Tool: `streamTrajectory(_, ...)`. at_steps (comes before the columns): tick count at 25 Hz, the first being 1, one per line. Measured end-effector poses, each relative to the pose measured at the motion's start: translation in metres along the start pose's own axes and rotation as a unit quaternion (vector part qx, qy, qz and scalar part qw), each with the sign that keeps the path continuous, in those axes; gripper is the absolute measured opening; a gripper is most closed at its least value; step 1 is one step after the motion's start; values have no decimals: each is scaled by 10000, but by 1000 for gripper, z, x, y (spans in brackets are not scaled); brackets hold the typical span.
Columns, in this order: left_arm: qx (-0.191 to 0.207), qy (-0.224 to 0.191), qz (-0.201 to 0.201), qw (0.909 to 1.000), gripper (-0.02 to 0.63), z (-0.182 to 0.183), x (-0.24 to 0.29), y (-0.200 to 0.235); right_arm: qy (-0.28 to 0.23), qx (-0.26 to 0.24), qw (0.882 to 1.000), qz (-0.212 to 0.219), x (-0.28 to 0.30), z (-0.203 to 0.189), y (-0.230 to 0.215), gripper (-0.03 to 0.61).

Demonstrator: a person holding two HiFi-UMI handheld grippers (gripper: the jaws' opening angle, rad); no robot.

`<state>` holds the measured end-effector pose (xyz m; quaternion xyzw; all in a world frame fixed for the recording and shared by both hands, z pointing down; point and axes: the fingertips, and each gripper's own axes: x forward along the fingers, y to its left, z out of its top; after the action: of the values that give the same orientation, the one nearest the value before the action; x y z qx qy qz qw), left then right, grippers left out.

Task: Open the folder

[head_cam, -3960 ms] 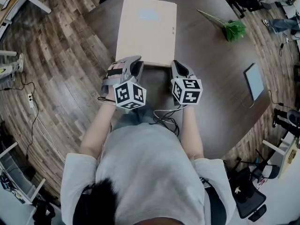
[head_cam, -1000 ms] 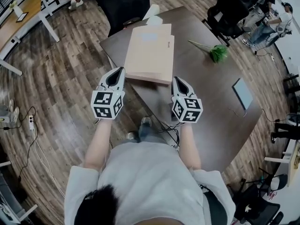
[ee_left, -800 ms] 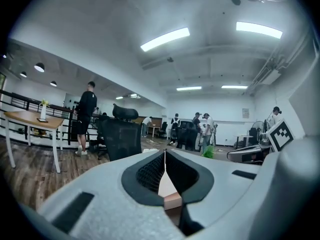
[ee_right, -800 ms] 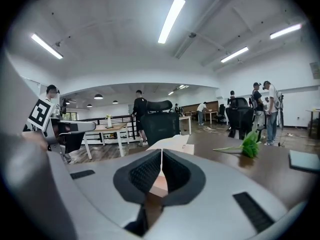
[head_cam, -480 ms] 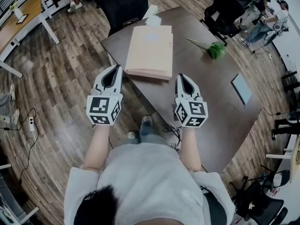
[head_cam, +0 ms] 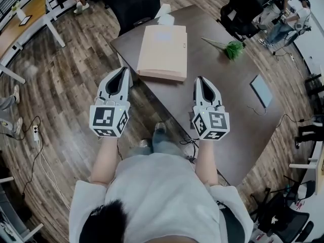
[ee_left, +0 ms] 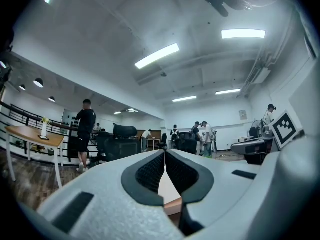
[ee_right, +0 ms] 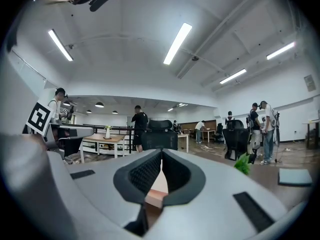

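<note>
A closed tan folder (head_cam: 163, 52) lies flat on the dark brown table (head_cam: 223, 80). Both grippers hover level, short of its near edge and apart from it. My left gripper (head_cam: 123, 69) is over the floor just left of the table's corner, shut with nothing in it. My right gripper (head_cam: 199, 78) is over the table to the right of the folder, also shut and empty. In the left gripper view the jaw tips (ee_left: 165, 151) meet, with the folder (ee_left: 168, 193) showing below them. The right gripper view shows the same: tips (ee_right: 161, 151) together, folder (ee_right: 156, 188) beyond.
A green plant sprig (head_cam: 233, 49) and a tablet (head_cam: 261, 91) lie on the table's right side. A white box (head_cam: 164, 14) sits at the far end. Black office chairs (head_cam: 243, 14) and people stand beyond. A wooden desk (head_cam: 28, 9) is at far left.
Both grippers have risen and drawn back toward the person, away from the folder's near edge. The folder has stayed closed and has not moved on the table.
</note>
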<state>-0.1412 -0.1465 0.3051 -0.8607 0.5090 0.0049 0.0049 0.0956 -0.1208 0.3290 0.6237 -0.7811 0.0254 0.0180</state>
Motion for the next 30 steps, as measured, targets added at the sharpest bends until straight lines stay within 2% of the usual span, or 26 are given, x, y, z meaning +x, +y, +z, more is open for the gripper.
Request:
streamTrajectory(6, 143, -97, 39, 9998, 12, 7, -8, -2, -239, -1, 9997, -31, -13, 13, 3, 14)
streamTrajectory(12, 108, -124, 5, 9999, 12, 12, -8, -4, -409, -130, 9991, -43, -18, 27, 6, 14)
streamTrajectory(30, 184, -212, -86, 9996, 12, 14, -9, -4, -604, -216, 9979, -92, -19, 41, 13, 14)
